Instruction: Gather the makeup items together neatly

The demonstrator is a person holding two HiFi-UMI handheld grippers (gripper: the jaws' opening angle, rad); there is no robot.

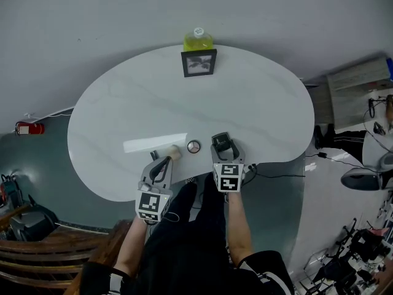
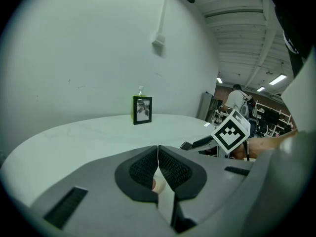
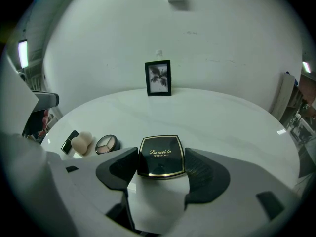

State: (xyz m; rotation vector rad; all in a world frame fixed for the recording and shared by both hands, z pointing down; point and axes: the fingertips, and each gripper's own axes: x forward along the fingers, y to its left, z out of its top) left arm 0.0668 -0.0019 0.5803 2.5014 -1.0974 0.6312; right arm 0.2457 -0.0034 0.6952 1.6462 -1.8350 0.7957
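Note:
On the white oval table, close to its near edge, lie a beige makeup sponge, a round eyeshadow palette and a small black tube. The right gripper view shows the same sponge, palette and tube in a row at the left. My right gripper is shut on a black square compact, its pads against both sides, just right of the palette. My left gripper is shut with its tips at the sponge; a pinkish bit shows beneath its pads.
At the table's far edge a black picture frame stands upright, and behind it is a yellow-green bottle. The person's legs are under the near rim. A wooden bench is at lower left, with cables and gear on the floor at right.

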